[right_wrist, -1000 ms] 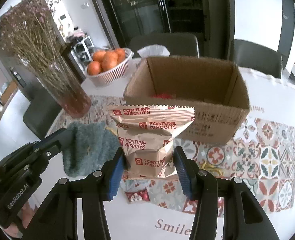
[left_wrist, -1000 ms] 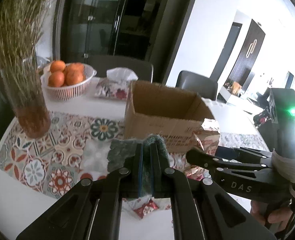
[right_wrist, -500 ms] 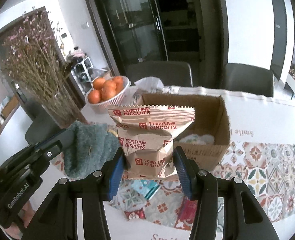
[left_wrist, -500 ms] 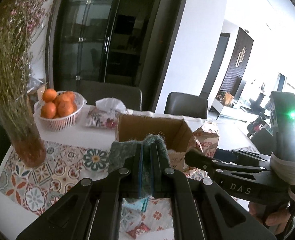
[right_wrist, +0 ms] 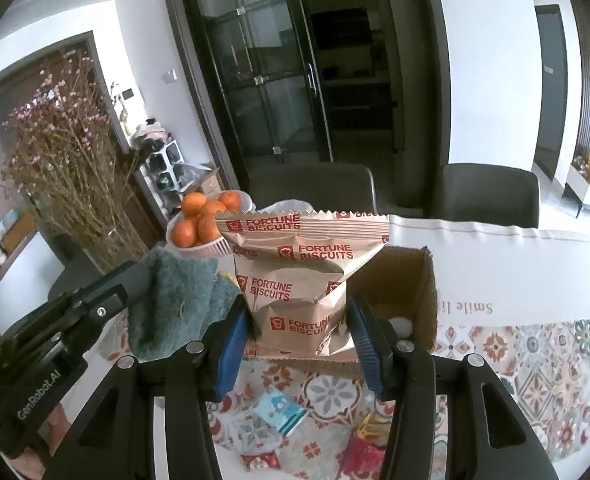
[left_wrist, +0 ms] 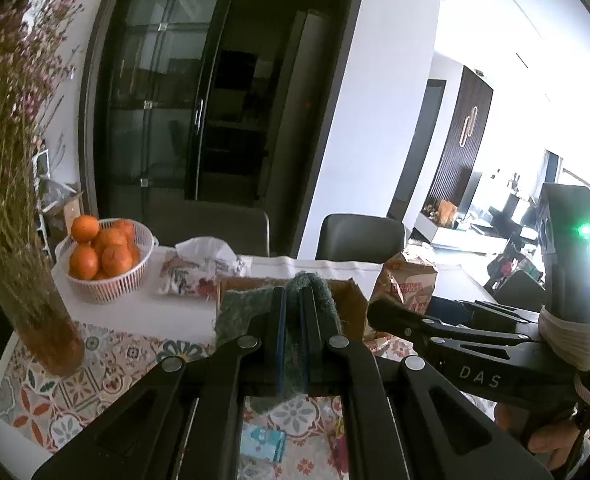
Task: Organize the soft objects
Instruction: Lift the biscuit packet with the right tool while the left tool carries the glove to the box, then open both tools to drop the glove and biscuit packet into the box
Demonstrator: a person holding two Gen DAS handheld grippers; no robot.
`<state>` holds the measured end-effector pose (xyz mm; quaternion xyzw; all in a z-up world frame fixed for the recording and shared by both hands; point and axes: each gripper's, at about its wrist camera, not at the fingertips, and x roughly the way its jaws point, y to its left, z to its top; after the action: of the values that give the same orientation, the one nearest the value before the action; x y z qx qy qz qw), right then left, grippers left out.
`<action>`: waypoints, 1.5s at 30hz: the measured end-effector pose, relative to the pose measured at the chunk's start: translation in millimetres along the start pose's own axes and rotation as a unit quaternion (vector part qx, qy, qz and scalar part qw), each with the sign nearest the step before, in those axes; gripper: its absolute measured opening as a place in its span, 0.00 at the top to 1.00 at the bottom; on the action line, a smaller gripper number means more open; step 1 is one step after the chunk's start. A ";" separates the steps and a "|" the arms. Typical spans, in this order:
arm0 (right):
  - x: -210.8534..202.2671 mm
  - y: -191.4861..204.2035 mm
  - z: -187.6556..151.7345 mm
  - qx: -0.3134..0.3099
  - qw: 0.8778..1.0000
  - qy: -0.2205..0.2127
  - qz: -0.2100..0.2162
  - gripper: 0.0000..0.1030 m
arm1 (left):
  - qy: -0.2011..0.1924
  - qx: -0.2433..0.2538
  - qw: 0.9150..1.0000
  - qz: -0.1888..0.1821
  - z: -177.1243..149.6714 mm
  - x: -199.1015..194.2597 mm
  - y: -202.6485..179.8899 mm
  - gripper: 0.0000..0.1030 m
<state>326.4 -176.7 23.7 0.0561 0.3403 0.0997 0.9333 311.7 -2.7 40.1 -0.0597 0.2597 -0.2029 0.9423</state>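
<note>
While both pickups look done, this is the carry step: each gripper has a soft thing up off the surface [right_wrist: 495,264] and the box [right_wrist: 411,280] sits right ahead, near the far edge. The left gripper [left_wrist: 291,308] has its jaws pinched nearly together on a green cloth [left_wrist: 239,312], which flops out to the left of them. The right gripper [right_wrist: 299,340] has its jaws set wider, clamped on the sides of a biscuit bag [right_wrist: 295,276] held upright.

Next move, I'd guess, is getting both over the open top of the box and letting go. The box mouth isn't huge, so dropping one at a time seems safer, since the two grippers sit just beside each other and could bump.

Other stuff around: a basket of oranges [left_wrist: 103,256] and a tissue pack [left_wrist: 199,272] toward the far left, and a vase of dried flowers [left_wrist: 35,300] at the left edge. A few small packets [right_wrist: 279,412] lie on the patterned runner at the near edge, so there's more to sort. Something white is already in the box, can't tell what.
</note>
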 end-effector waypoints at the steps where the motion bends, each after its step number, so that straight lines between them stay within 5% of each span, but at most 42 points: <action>1: 1.2 0.6 1.2 -0.001 1.000 -0.001 -0.001 0.51 | -0.001 0.002 1.000 0.000 2.5 1.3 -0.3 0.92; 23: 72.8 -52.0 39.8 0.019 0.997 0.080 -0.016 0.51 | 0.028 0.031 0.999 -0.004 39.0 86.9 -4.9 0.92; 45: 195.5 -94.7 10.6 0.020 0.967 0.251 -0.036 0.51 | 0.154 0.100 0.982 0.040 5.6 195.3 4.1 0.92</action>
<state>493.6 -225.5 -106.6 0.0354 0.5677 0.0706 0.8195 468.9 -79.7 -46.8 0.0770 0.3820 -0.1970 0.8996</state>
